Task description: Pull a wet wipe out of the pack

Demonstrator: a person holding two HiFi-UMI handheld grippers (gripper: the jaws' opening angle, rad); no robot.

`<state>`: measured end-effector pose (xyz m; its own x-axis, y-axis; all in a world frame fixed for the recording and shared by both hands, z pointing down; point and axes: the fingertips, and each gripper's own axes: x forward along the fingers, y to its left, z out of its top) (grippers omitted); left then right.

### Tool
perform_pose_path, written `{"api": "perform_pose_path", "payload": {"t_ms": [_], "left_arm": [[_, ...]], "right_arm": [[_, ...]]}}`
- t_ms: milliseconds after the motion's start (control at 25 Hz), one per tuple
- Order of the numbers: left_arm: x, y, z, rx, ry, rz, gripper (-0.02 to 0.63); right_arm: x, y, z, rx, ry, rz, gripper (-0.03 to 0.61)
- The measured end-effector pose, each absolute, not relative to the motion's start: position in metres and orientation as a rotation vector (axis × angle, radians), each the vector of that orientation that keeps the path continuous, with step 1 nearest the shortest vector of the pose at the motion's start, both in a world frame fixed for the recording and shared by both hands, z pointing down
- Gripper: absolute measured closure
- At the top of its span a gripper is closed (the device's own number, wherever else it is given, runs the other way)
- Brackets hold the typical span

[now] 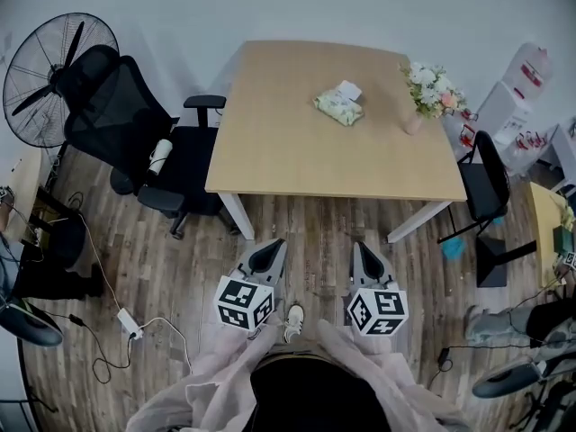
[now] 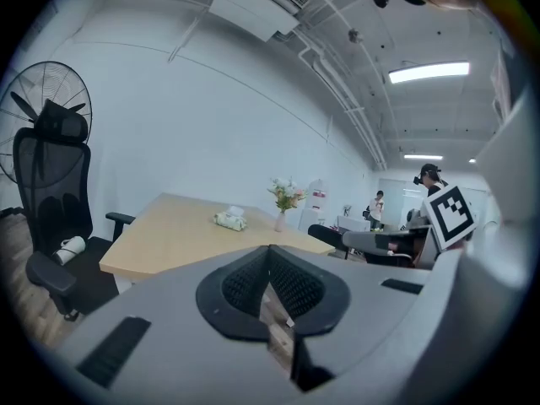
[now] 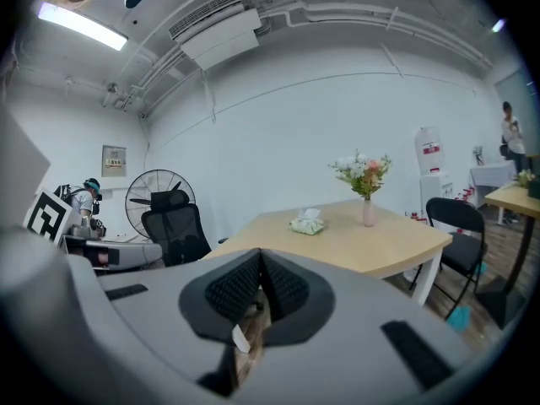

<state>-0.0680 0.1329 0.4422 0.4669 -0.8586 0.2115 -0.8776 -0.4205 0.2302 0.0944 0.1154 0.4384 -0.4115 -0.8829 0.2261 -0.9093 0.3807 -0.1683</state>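
Observation:
The green wet wipe pack lies on the far half of the light wooden table, with a white wipe sticking out of its top. It also shows small in the left gripper view, pack, and in the right gripper view, pack. My left gripper and right gripper are side by side over the wooden floor, short of the table's near edge and pointing at it. Both are shut with nothing held: left gripper, right gripper.
A vase of flowers stands on the table to the right of the pack. A black office chair and a fan are at the left. A black folding chair is at the right. A power strip with cables lies on the floor.

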Motion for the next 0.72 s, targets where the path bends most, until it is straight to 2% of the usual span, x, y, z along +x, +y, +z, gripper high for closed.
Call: {"api": "perform_pose_path", "payload": {"t_ms": [360, 720], "left_arm": [[-0.064, 0.080, 0.447, 2.408, -1.484, 0.102, 0.603], [-0.064, 0.071, 0.456, 2.409, -1.480, 0.127, 0.603]], "right_arm": [[0.096, 0.060, 0.439, 1.617, -2.537, 0.395, 0.569], [0.092, 0.052, 0.449, 1.601, -2.532, 0.409, 0.569]]}}
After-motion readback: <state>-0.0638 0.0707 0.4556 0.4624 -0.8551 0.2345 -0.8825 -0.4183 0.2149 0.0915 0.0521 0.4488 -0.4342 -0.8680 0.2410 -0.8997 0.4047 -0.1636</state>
